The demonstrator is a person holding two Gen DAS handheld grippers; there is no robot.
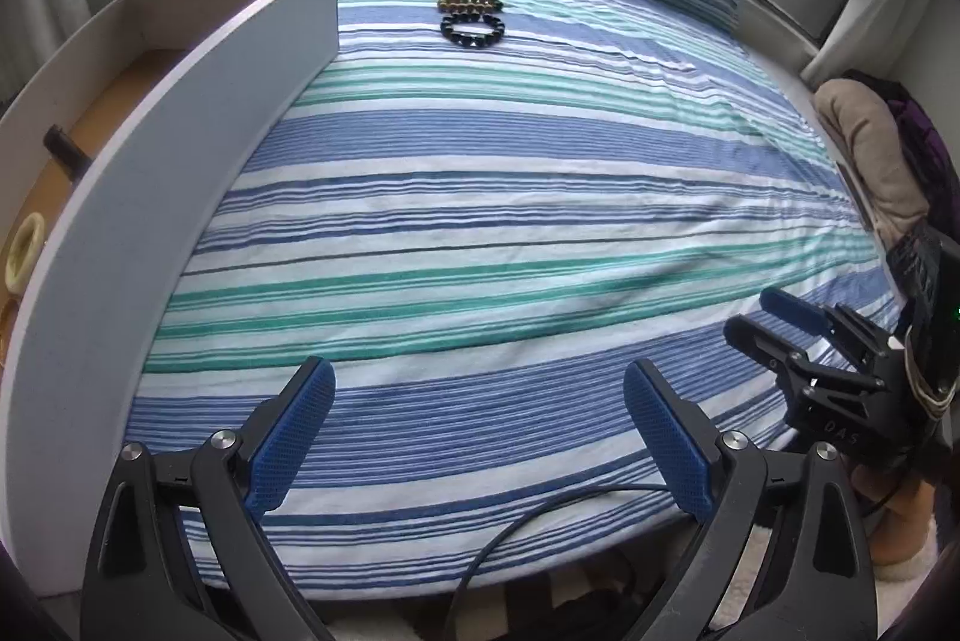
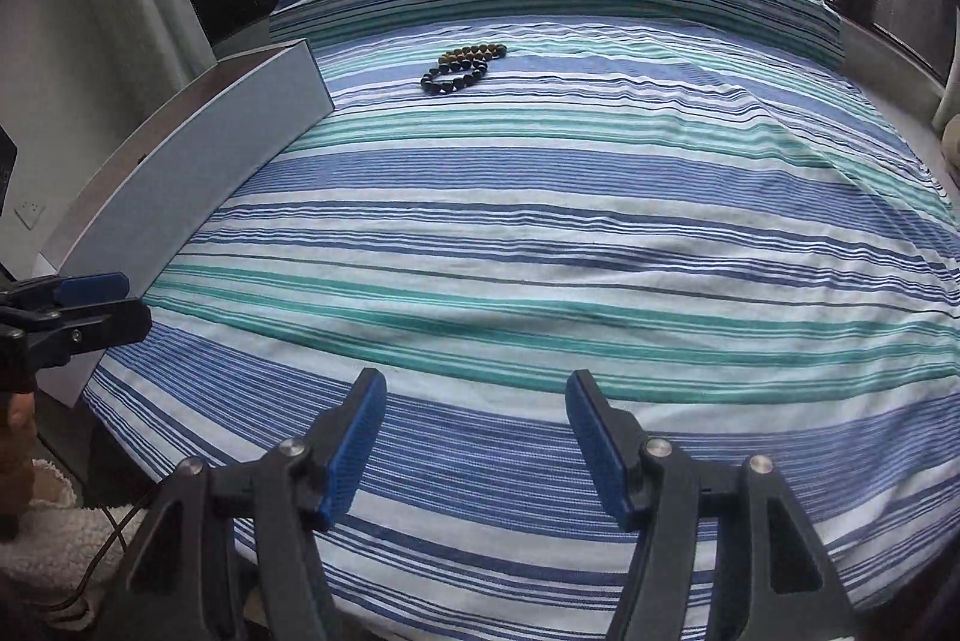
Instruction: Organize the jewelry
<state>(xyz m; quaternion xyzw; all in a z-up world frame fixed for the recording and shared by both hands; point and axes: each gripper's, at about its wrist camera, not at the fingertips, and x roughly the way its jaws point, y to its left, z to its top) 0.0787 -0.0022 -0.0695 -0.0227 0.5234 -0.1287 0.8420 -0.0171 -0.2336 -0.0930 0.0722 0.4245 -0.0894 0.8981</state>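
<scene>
Bracelets: black bracelet [image 1: 473,29] and brown bracelet [image 1: 470,3], upper centre, on bed [image 1: 480,221]. Left claw [image 1: 479,434], right claw [image 2: 477,446]: both released, empty.

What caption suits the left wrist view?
Open left gripper faces two bead bracelets on a striped bedspread, white box alongside.

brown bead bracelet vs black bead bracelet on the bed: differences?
Colour: the brown beaded bracelet is tan-brown, the black beaded bracelet glossy black. Position: the brown one lies farther from both grippers, the black one nearer. Shape seen: the brown one looks flatter, the black one shows an open ring. Shared: both lie flat, side by side, on the striped bedsheet.
</scene>
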